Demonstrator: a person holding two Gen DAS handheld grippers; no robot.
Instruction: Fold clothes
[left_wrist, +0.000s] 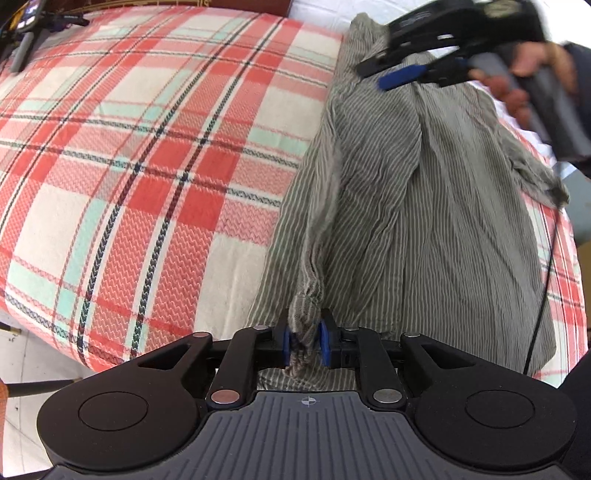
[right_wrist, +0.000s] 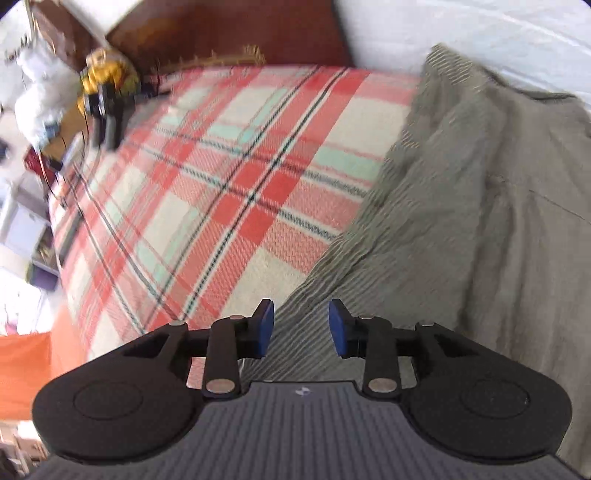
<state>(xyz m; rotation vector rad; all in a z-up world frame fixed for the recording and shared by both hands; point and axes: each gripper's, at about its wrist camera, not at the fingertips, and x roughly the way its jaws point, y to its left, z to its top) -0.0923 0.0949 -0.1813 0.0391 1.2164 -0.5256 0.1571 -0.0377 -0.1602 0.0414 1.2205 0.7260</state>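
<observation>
A grey-green striped garment (left_wrist: 424, 206) lies lengthwise along the right side of a plaid blanket (left_wrist: 147, 147). My left gripper (left_wrist: 306, 343) is at the garment's near end. A bunched fold of the cloth fills the gap between its blue pads and rises from there as a ridge. At the garment's far end a hand (left_wrist: 532, 55) holds my right gripper (left_wrist: 375, 75) just above the cloth. In the right wrist view the right gripper (right_wrist: 301, 328) is open over the garment (right_wrist: 480, 221) near its left edge, with nothing between its pads.
The plaid blanket (right_wrist: 240, 184) covers a bed with a wooden headboard (right_wrist: 240, 33) and a white pillow (right_wrist: 461, 29) beyond the garment. A black cable (left_wrist: 543, 295) crosses the bed's right edge. A dark device (left_wrist: 26, 37) and a yellow object (right_wrist: 107, 74) lie at the far corner.
</observation>
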